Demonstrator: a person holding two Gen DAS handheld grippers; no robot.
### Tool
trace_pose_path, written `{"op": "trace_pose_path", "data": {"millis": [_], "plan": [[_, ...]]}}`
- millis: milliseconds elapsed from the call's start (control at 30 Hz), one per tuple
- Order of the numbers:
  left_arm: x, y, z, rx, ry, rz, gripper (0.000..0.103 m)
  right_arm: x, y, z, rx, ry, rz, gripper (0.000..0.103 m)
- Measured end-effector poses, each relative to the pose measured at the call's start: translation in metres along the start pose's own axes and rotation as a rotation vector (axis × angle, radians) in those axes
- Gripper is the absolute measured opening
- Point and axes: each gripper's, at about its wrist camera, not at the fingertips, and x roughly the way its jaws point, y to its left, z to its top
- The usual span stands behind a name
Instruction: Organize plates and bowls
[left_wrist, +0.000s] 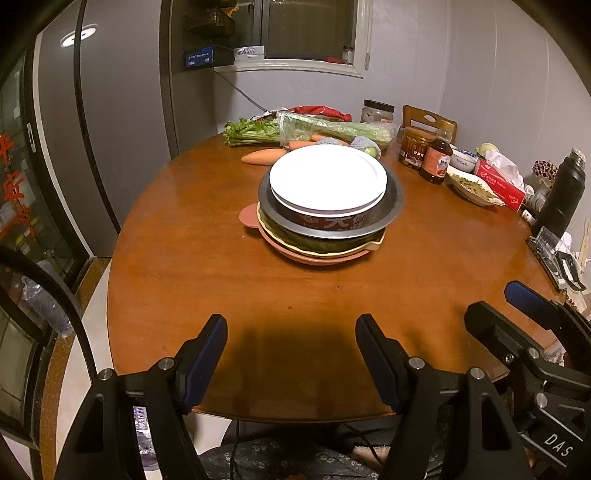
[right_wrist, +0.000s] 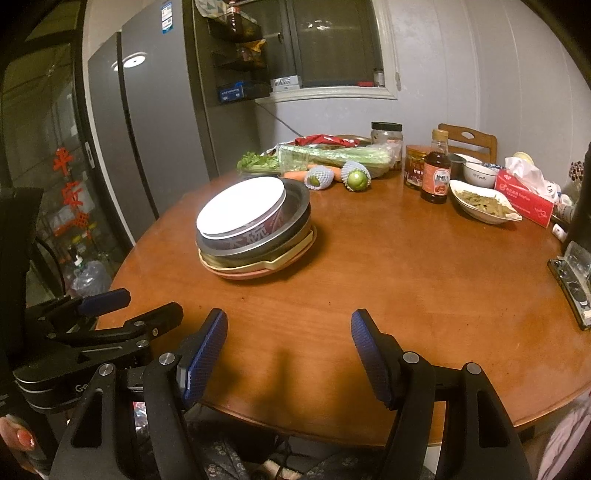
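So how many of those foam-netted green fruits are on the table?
2. Both sit behind the stack of dishes, in front of the celery: one nearer the stack, the other beside it. More may be hidden behind the stack.

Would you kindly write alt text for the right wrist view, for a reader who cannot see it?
A stack of dishes, topped by a white plate, sits on a round wooden table, beyond the open, empty right gripper. The left gripper shows at the left edge; vegetables, jars and a tissue box line the far side.
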Motion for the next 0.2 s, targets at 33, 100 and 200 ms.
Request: {"op": "trace_pose_path", "data": {"millis": [33,100,200], "plan": [[0.0006,-0.0004,-0.0001,0.001,0.001,-0.002,0.071,0.0001,0.0002,0.0,0.002,0.0,0.0,0.071],[0.0032,-0.0003,0.0001,0.001,0.004,-0.006,0.071,0.0009,-0.0001,0.0,0.002,0.003,0.002,0.071],[0.0059,0.0024,0.0016,-0.008,0.0,-0.029,0.072,0.0043,-0.0028,0.0,0.006,0.011,0.011,0.071]]}}
